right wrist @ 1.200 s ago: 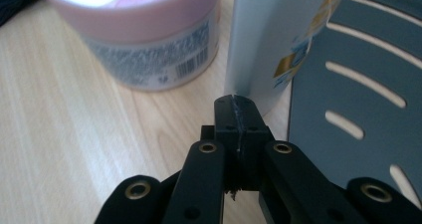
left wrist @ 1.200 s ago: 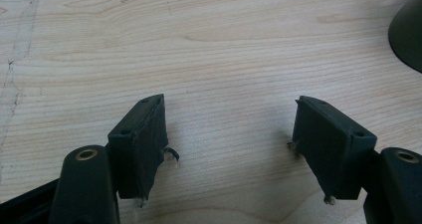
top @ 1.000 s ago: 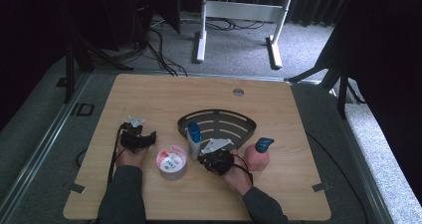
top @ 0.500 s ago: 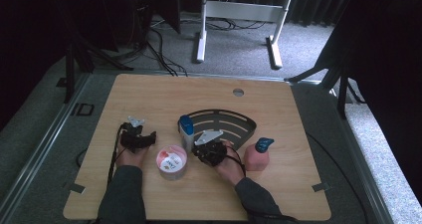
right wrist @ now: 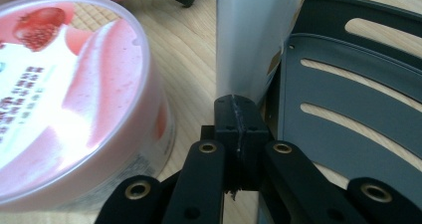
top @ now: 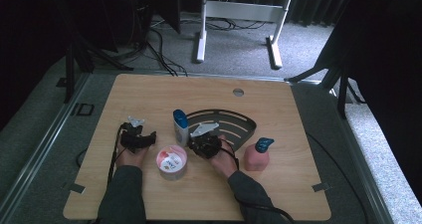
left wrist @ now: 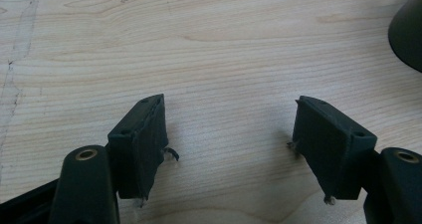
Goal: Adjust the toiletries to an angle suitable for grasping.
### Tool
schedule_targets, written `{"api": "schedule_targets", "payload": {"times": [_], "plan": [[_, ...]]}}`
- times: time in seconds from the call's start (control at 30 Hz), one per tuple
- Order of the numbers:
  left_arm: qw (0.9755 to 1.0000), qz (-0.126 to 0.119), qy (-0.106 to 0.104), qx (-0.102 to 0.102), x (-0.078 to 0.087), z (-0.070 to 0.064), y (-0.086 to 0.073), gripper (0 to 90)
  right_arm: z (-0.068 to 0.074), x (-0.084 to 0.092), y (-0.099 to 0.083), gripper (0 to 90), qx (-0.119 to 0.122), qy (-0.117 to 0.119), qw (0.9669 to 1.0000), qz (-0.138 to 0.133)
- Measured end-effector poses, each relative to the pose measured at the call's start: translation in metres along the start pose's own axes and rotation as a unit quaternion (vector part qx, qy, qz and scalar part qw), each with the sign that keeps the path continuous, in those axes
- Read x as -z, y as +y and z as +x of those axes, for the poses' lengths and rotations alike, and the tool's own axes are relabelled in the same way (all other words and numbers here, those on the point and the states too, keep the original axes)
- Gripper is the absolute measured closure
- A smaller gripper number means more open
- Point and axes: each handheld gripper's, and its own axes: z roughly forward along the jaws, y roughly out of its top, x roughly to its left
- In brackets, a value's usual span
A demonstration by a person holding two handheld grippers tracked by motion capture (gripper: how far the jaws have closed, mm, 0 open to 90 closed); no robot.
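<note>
One white tube (top: 180,127) stands upright on the table (top: 298,109) between the pink tub (top: 171,162) and the dark rack (top: 234,124), our clenched right gripper (right wrist: 238,109) against it, our left gripper (left wrist: 229,134) released over bare wood.

Dim, soft overhead pic; bg dark

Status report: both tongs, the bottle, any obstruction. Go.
Left tongs open over bare table. Right tongs shut, tips against white bottle, upright beside black rack. Pink tub close alongside.
</note>
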Motion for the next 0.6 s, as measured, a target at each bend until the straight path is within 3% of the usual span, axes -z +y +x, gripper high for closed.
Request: {"api": "schedule_targets", "payload": {"times": [0.2, 0.6], "plan": [[1.0, 0.0, 0.0, 0.0, 0.0, 0.0, 0.0, 29.9, 0.005, 0.022, -0.011, 89.2, 0.001, 0.003, 1.0, 0.002], [1.0, 0.0, 0.0, 0.0, 0.0, 0.0, 0.0, 29.9, 0.015, 0.069, -0.056, 84.8, 0.005, 0.004, 0.9999, 0.013]]}}
